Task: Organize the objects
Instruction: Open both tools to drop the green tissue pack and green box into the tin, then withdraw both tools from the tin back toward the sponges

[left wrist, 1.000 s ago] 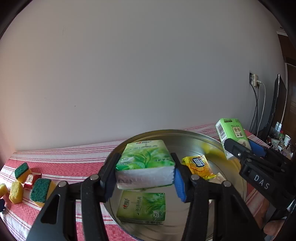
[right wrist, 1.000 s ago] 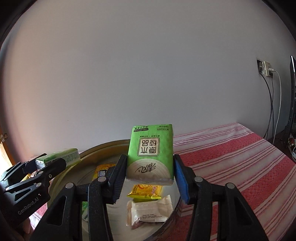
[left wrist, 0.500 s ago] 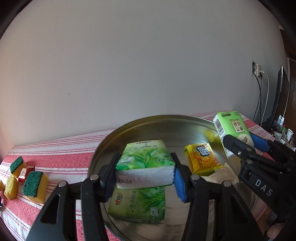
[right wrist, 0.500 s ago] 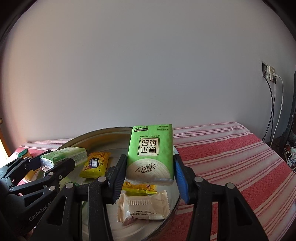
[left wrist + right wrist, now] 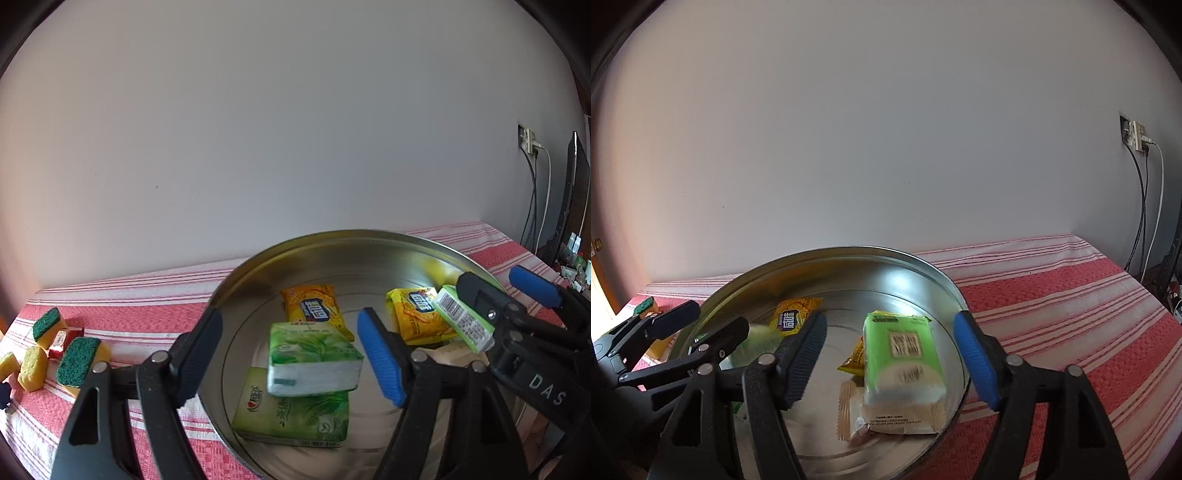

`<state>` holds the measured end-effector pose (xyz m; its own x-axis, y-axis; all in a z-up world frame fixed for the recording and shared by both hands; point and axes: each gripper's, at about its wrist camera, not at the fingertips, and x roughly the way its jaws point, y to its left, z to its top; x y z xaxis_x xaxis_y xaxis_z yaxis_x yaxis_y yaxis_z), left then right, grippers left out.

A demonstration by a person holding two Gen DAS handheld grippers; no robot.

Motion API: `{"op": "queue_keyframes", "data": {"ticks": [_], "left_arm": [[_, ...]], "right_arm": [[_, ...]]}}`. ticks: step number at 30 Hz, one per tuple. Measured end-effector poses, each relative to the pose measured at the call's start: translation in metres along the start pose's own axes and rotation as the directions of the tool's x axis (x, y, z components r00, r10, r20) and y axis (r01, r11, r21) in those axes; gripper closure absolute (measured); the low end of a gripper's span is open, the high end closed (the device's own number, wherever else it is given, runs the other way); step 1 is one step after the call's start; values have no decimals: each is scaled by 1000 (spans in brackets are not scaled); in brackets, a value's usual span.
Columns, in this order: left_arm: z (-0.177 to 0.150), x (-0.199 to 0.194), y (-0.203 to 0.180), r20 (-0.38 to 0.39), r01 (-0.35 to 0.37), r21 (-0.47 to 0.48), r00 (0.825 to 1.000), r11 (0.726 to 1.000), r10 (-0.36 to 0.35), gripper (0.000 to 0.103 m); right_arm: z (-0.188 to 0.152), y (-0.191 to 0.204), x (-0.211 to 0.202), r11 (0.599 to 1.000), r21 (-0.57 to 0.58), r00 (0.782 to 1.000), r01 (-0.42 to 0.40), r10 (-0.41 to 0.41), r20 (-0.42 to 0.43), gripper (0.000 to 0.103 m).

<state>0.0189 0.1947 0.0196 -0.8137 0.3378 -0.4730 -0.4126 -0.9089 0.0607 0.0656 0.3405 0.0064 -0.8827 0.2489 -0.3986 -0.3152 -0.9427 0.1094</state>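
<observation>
A round metal tray (image 5: 332,243) sits on the red striped cloth. My left gripper (image 5: 291,354) is open above it. A green tissue pack (image 5: 314,358) lies free between its fingers, on top of another green tissue pack (image 5: 295,413). Two yellow snack packets (image 5: 314,306) lie further back in the tray. My right gripper (image 5: 890,365) is open over the tray's right side (image 5: 945,284). A light green tissue pack (image 5: 901,358), blurred, lies free between its fingers on a white wrapped biscuit (image 5: 897,417). That pack also shows in the left wrist view (image 5: 461,317).
Several yellow and green sponges (image 5: 77,362) and a small red packet (image 5: 61,338) lie on the cloth left of the tray. The striped cloth (image 5: 1071,314) stretches right of the tray. A wall socket with cables (image 5: 1137,136) is at the far right.
Both grippers have opened and let go of their tissue packs, which have dropped into the tray. Both grippers moved lower over the tray.
</observation>
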Motion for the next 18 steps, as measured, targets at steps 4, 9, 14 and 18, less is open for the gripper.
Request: {"op": "queue_keyframes", "data": {"ticks": [4,9,14,18], "left_arm": [[2,-10,5,39,-6,-15,999,1000,7,1],[1,-16,6,63,-34,14,997,999,33,1],[0,-17,10,56,-44,2,997,999,44,1],[0,-18,17,57,-62,-12,996,998,62,1]], "right_arm": [[1,-8,-6,999,46,998,19,-21,52,21],[-1,-15,-3,996,84,997,40,-46,64,20],[-1,-21,-2,994,97,994,54,-63,90,20],[-1,-16,-12,992,105,988,64,-78,134,20]]}}
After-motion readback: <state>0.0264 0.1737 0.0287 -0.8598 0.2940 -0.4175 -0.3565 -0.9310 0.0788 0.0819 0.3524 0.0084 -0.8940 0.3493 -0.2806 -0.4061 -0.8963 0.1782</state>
